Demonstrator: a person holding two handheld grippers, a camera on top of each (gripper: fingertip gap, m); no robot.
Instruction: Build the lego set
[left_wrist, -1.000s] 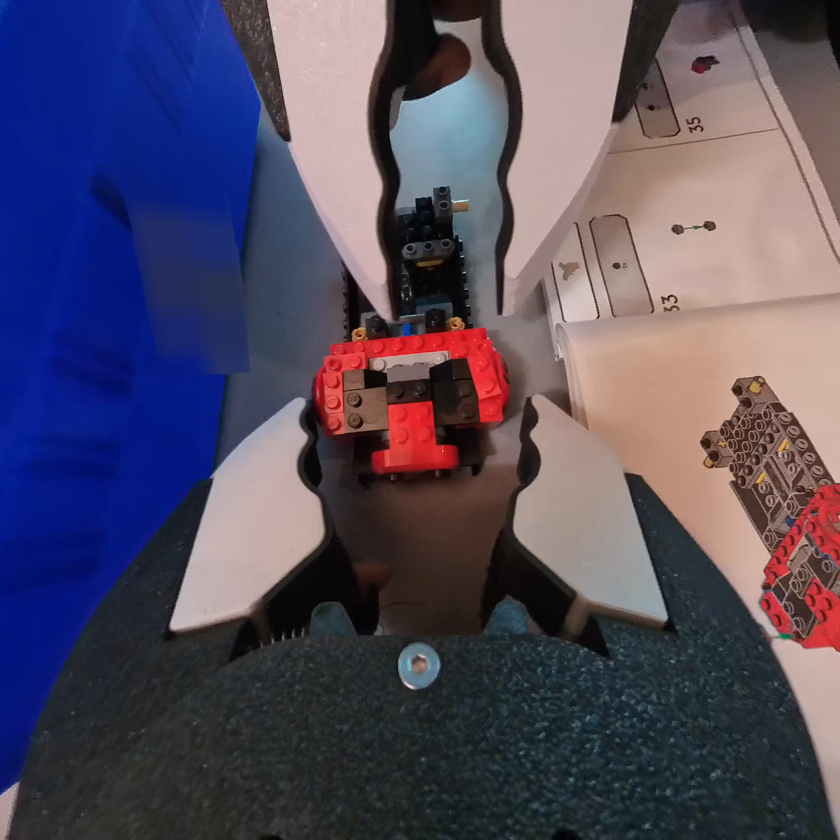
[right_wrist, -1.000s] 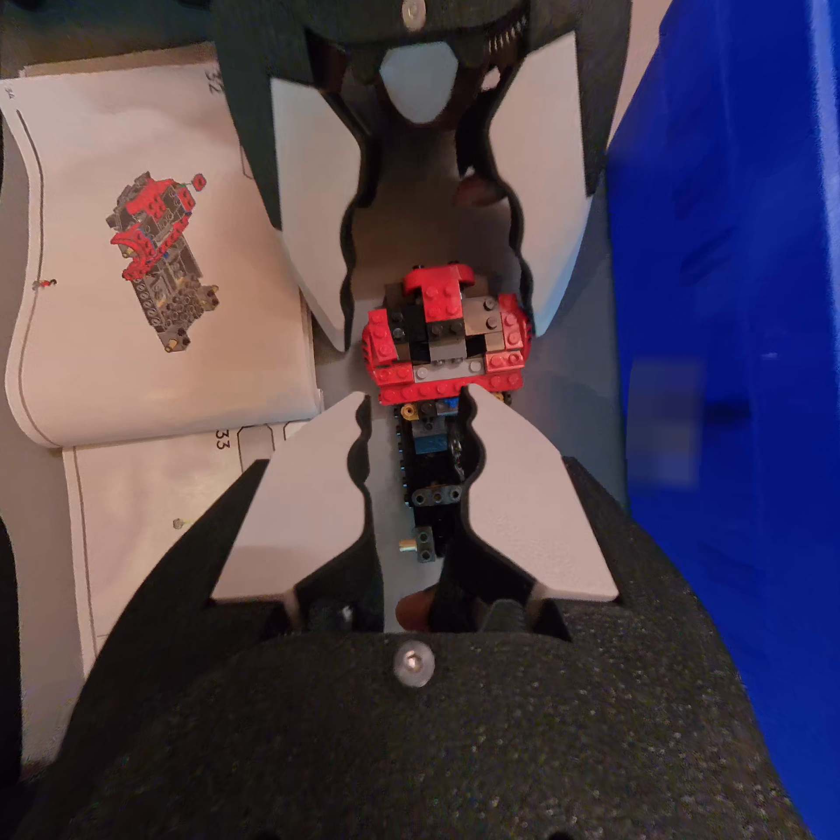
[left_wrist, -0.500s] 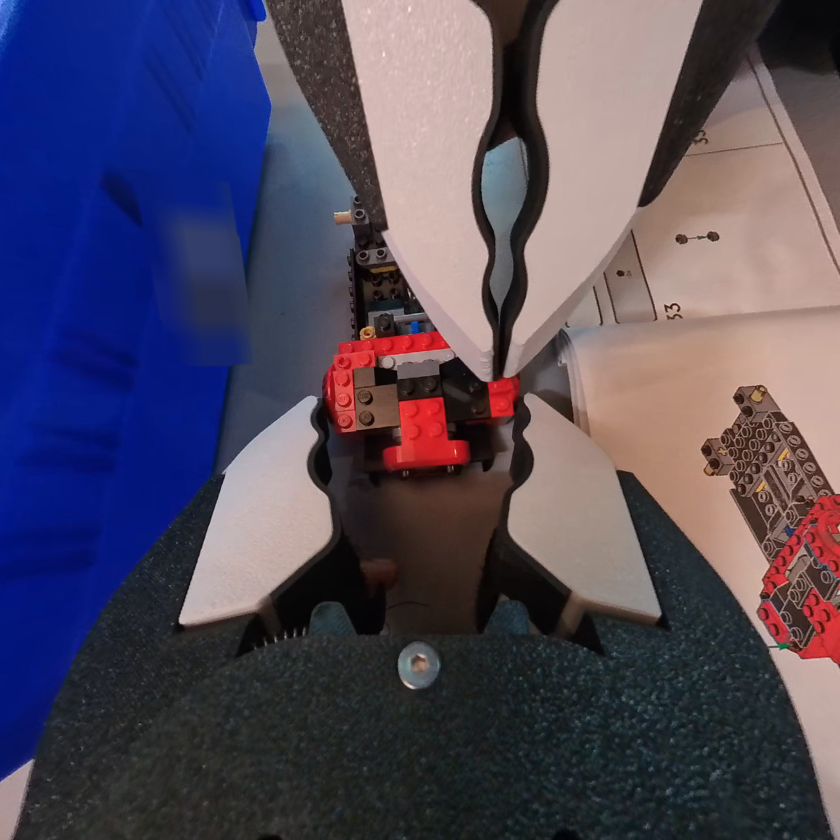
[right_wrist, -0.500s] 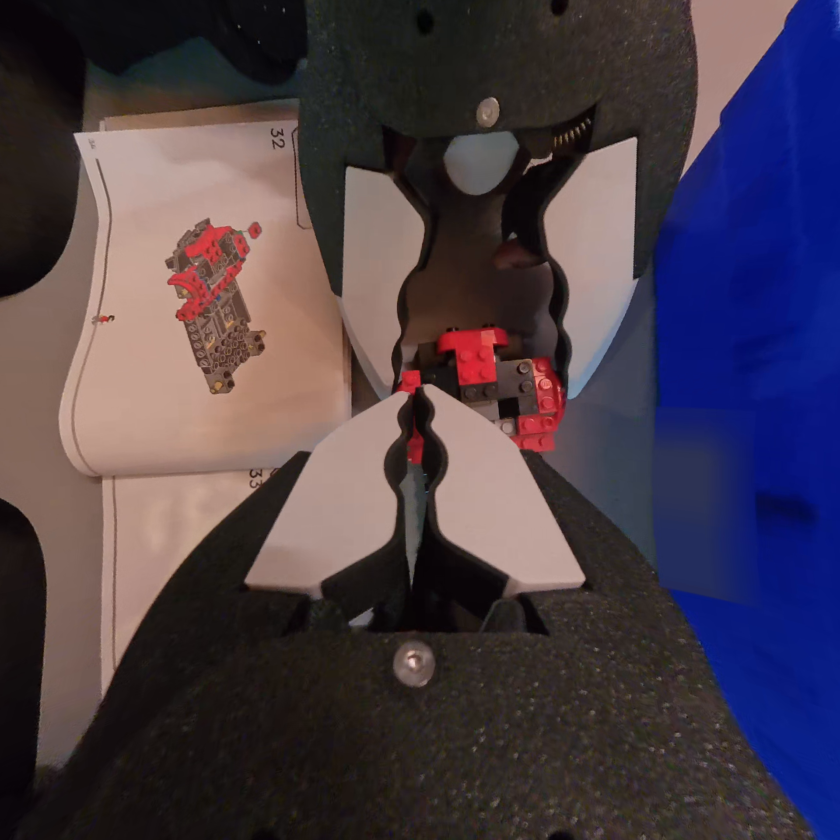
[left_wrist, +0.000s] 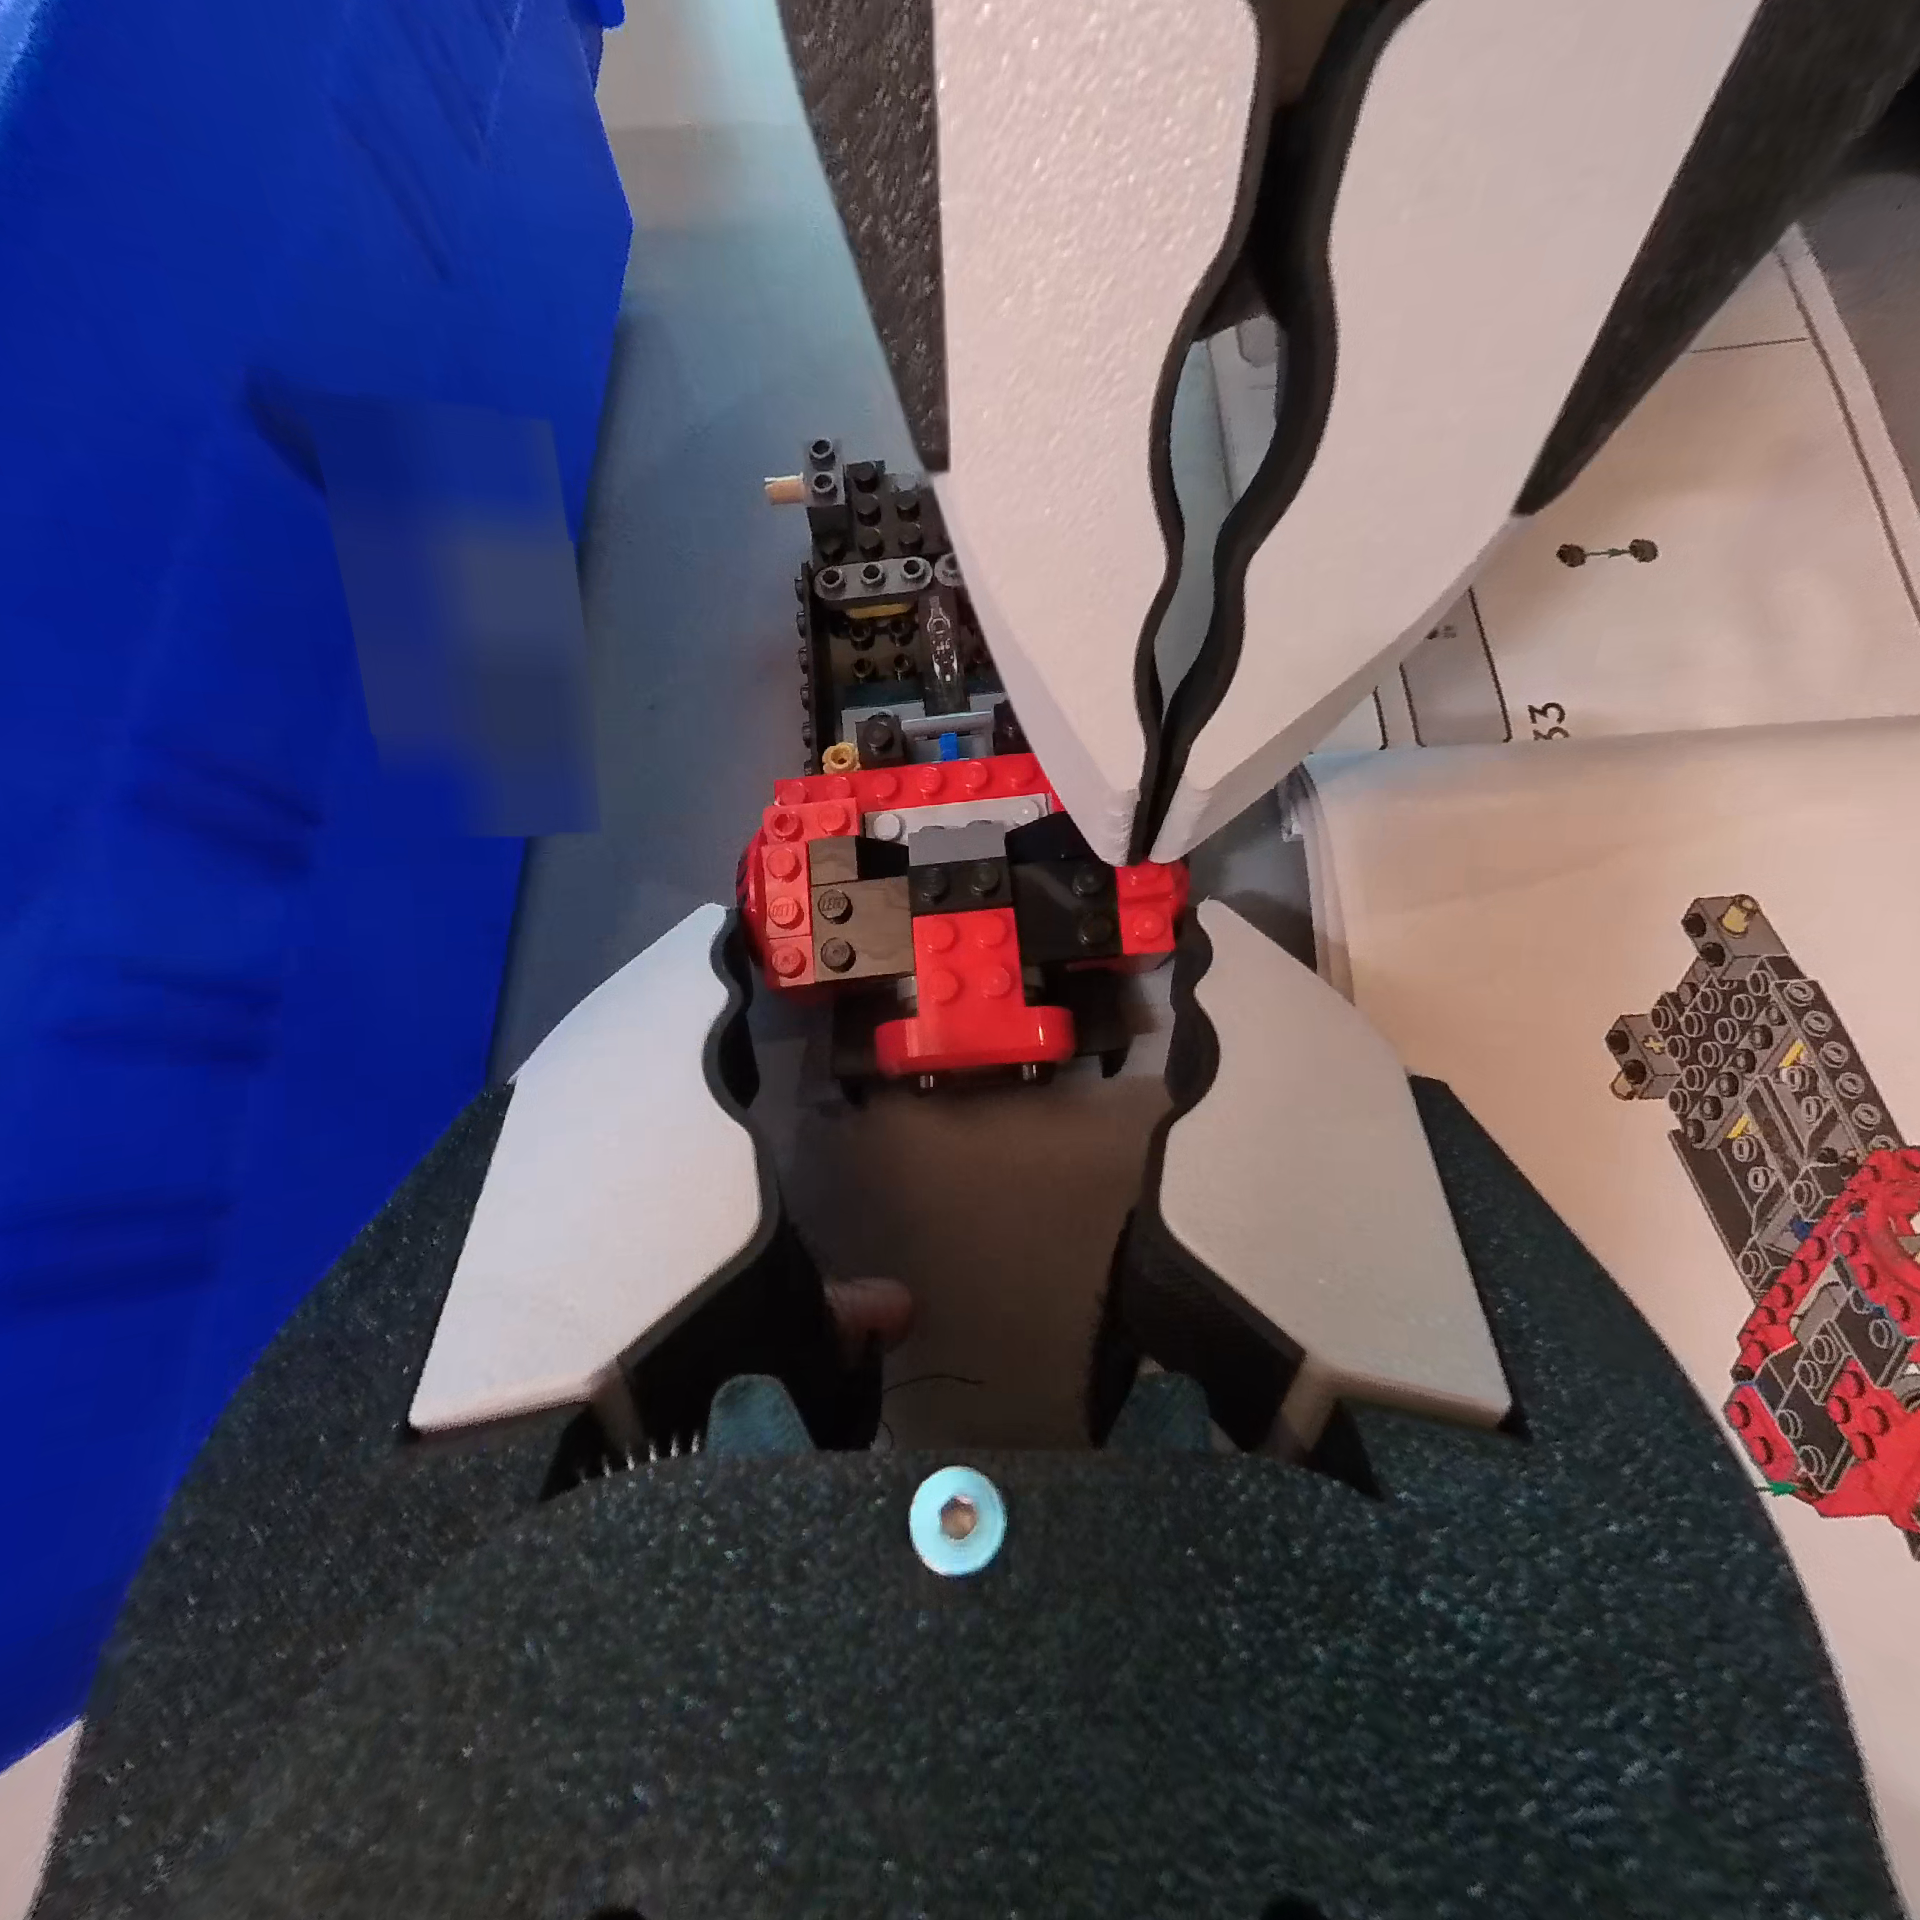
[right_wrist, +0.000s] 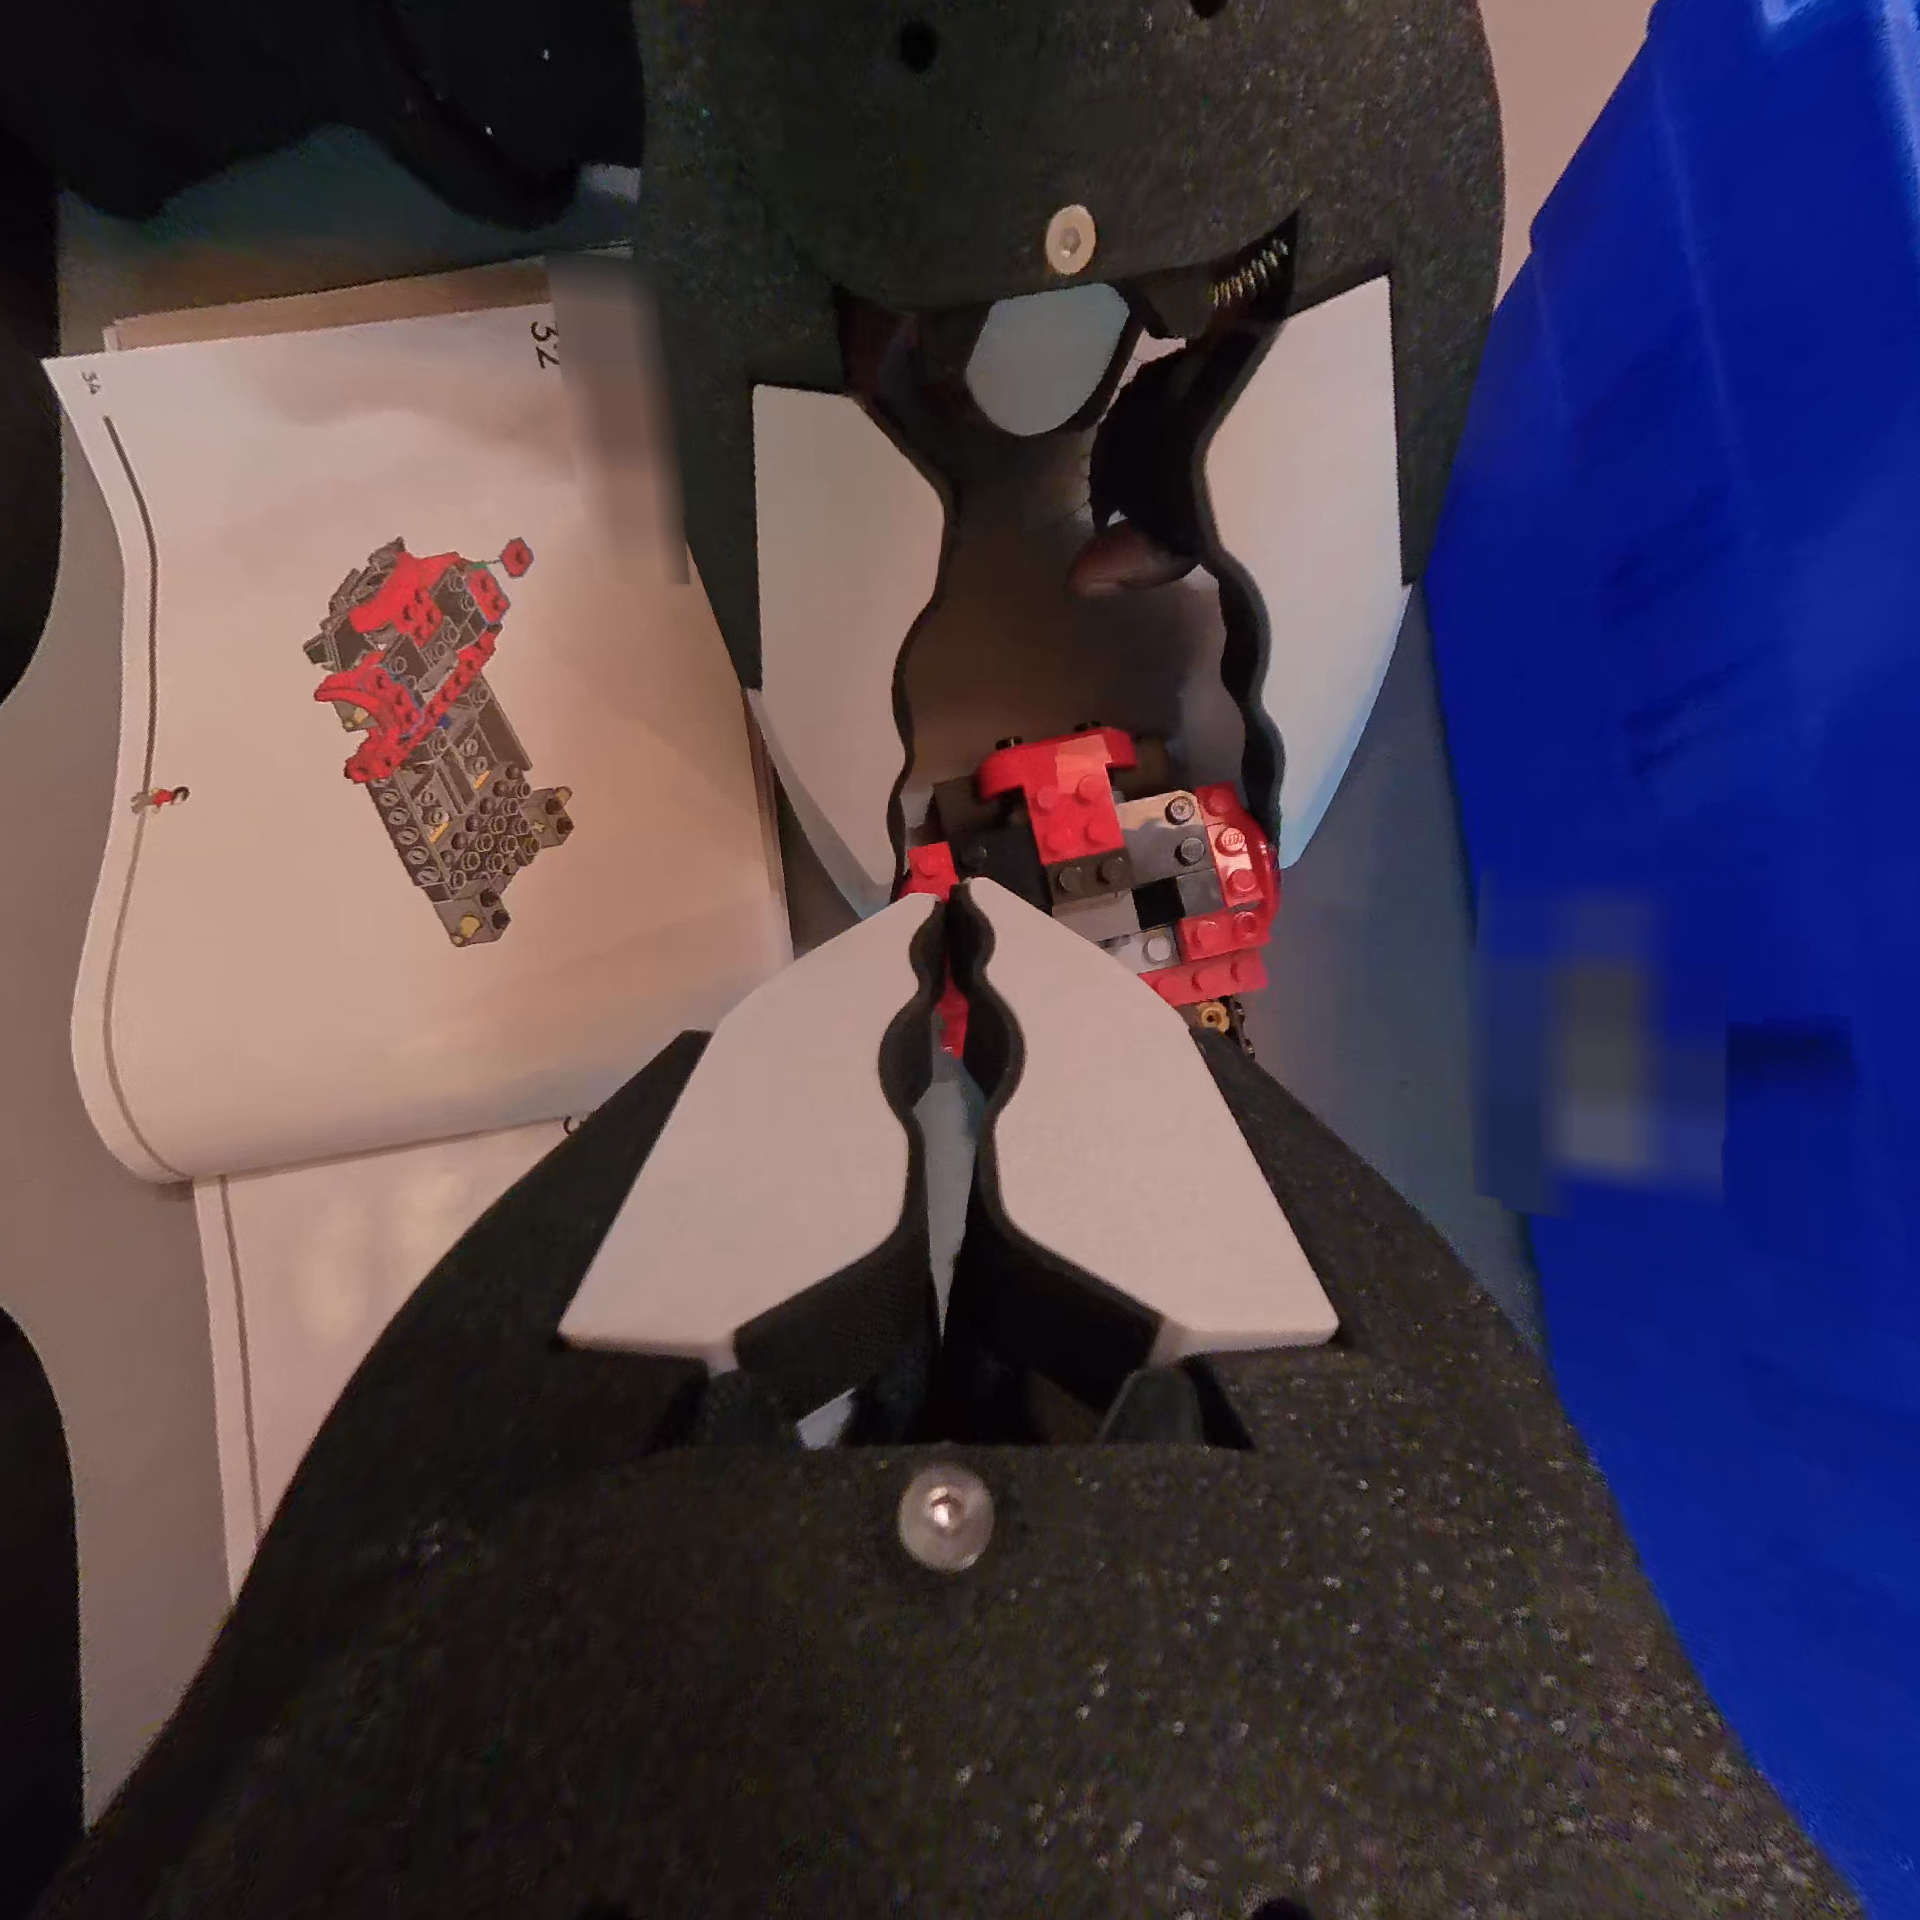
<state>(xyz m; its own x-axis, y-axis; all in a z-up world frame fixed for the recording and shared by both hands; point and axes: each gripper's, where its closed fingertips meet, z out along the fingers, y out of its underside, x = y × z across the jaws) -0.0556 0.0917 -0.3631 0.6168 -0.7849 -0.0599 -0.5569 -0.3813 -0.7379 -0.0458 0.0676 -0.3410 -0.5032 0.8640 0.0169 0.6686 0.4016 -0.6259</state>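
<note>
A red and black lego car model (left_wrist: 966, 935) lies on the grey table, with its black chassis (left_wrist: 873, 582) pointing away in the left wrist view. My left gripper (left_wrist: 961, 925) is open, and its fingertips flank the model's red front, close to both sides. My right gripper (left_wrist: 1143, 847) comes in from the top of that view, shut, with its tips pressed on the model's red right corner. In the right wrist view, my right gripper (right_wrist: 951, 894) is shut over the model (right_wrist: 1122, 862), and my left gripper (right_wrist: 1086, 826) is open around it from the far side.
An open instruction booklet (left_wrist: 1558, 883) lies right of the model; it also shows in the right wrist view (right_wrist: 364, 987). A large blue bin (left_wrist: 260, 727) stands close on the other side and fills the right of the right wrist view (right_wrist: 1714, 727). Left and right tips are no more than a few centimetres apart.
My right gripper was open around the black chassis. It has shut and moved onto the model's red corner. My left gripper has stayed open around the front.
</note>
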